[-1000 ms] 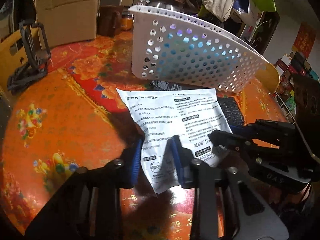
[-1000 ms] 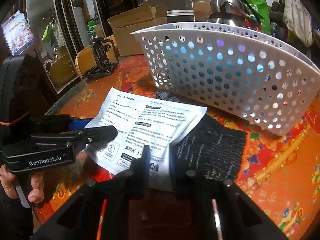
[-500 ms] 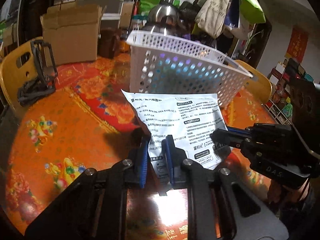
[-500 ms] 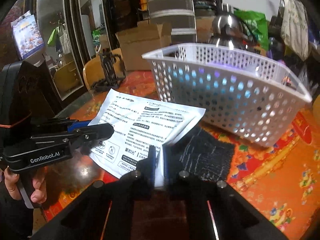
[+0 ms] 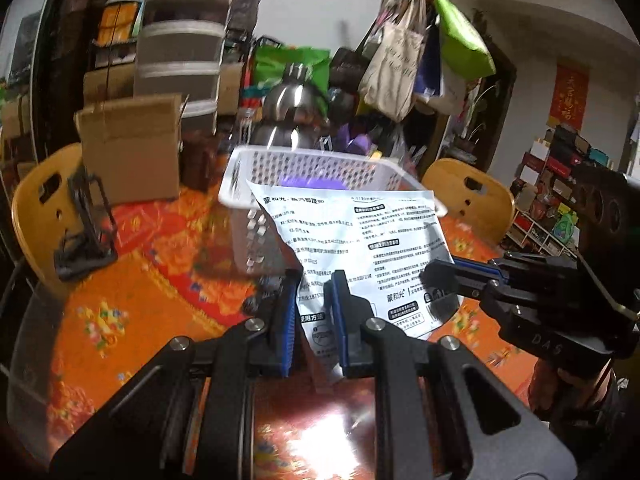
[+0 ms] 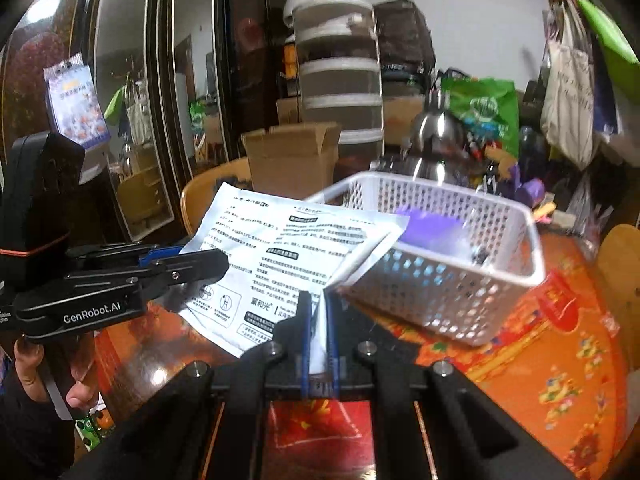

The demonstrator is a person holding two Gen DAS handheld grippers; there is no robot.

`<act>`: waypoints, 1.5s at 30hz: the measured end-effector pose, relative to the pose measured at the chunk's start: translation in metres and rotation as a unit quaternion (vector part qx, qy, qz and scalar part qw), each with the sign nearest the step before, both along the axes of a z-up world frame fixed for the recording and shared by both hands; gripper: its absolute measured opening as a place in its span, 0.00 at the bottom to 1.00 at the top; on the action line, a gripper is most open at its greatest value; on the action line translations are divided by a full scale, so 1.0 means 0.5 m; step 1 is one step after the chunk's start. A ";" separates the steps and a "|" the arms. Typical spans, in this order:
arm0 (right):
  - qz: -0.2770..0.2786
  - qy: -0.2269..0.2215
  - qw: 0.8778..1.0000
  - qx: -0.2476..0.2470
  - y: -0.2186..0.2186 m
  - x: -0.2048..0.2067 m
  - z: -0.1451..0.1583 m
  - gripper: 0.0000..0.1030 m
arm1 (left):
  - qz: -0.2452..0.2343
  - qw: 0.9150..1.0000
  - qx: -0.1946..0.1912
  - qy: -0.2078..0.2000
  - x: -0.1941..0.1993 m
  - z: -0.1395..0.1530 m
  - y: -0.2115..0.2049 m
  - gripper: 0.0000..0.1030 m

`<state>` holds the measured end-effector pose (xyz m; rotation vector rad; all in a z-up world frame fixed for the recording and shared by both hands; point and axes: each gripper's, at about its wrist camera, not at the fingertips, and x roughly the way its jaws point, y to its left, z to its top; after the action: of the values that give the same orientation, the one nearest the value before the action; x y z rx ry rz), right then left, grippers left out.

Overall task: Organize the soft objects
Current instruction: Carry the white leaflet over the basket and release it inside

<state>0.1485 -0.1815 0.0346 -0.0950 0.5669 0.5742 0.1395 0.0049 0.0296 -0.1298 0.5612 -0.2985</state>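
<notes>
A flat white printed packet (image 5: 372,240) hangs in the air in front of the white perforated basket (image 5: 256,168). My left gripper (image 5: 314,304) is shut on the packet's lower left edge. My right gripper (image 6: 316,312) is shut on its lower right corner; the packet also shows in the right wrist view (image 6: 280,256). The basket (image 6: 460,292) stands on the orange table and holds something purple (image 6: 432,228). Each gripper shows in the other's view: the right one (image 5: 436,276), the left one (image 6: 216,260).
A cardboard box (image 5: 128,148), a steel kettle (image 5: 292,112) and a black stand (image 5: 84,228) sit behind and left of the basket. Wooden chairs (image 5: 472,196) ring the orange flowered table (image 5: 132,312). Bags hang at the back right.
Both grippers have lifted the packet off the table to basket-rim height. The left gripper closed on it. The dark knitted cloth beneath it is out of view.
</notes>
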 end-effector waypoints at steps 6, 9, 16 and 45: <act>-0.015 -0.032 0.999 0.003 -0.025 -0.002 0.075 0.06 | -0.014 0.999 0.001 -0.031 0.006 0.086 -0.033 0.14; -0.027 -0.043 0.999 0.009 -0.046 0.025 0.117 0.06 | -0.021 0.999 0.010 -0.046 0.024 0.137 -0.059 0.14; -0.057 -0.040 0.997 0.011 -0.088 0.127 0.165 0.06 | -0.039 0.997 0.028 -0.058 0.127 0.225 -0.114 0.14; -0.151 0.050 0.987 -0.021 -0.149 0.380 0.014 0.81 | 0.035 0.995 0.041 0.085 0.500 0.016 -0.099 0.92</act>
<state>0.3385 -0.2561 0.0414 -0.0195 0.6761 0.2723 0.3895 -0.0447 0.0376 -0.0957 0.7346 -0.1973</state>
